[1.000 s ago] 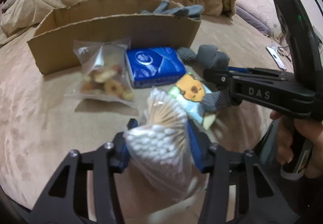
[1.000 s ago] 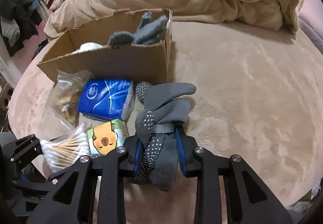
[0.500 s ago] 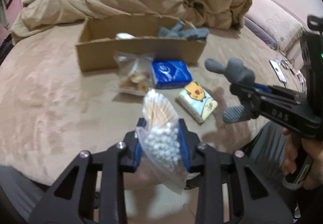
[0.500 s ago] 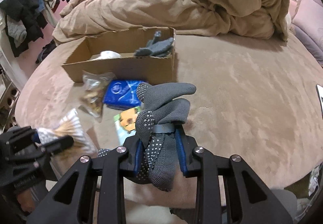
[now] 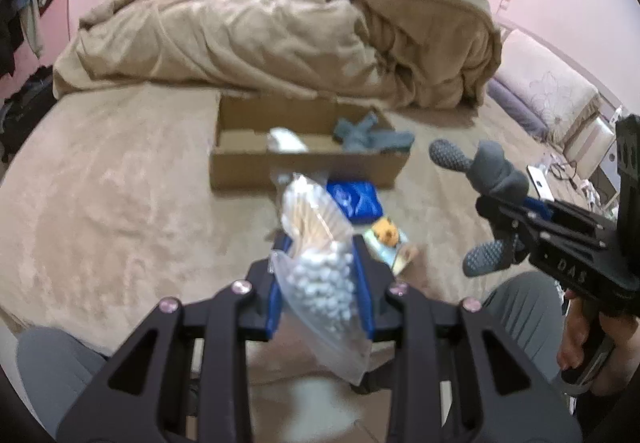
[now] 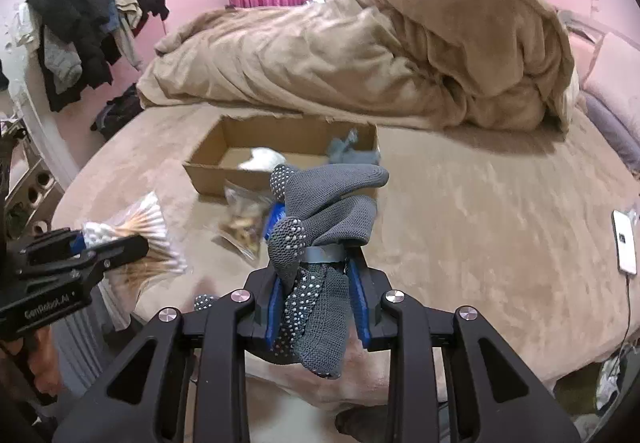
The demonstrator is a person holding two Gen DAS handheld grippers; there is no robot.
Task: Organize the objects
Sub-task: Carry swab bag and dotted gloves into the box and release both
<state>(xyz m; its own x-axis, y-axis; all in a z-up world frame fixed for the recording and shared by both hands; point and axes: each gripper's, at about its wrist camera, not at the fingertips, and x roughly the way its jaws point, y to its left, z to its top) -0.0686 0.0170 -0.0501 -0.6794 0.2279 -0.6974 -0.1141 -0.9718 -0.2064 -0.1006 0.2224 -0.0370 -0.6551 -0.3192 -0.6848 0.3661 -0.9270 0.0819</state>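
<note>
Holding a clear bag of cotton swabs (image 5: 316, 263), the left gripper (image 5: 320, 255) has its jaws pinched on the bag's middle, and it hangs in the air above the near edge of the bed (image 5: 120, 203). The right gripper (image 6: 316, 275) has its jaws pinched on a grey dotted glove (image 6: 320, 211), also lifted above the near edge. On the bed lie a cardboard box (image 5: 240, 167) near the heaped blanket (image 5: 280, 35) at the far side, with another grey glove (image 5: 364, 131) and a white thing (image 5: 286, 137) inside it. Just in front of the box lie a blue tissue pack (image 5: 356, 199), a snack bag (image 6: 240, 223) and a small pack with a cartoon animal (image 5: 386, 239).
</note>
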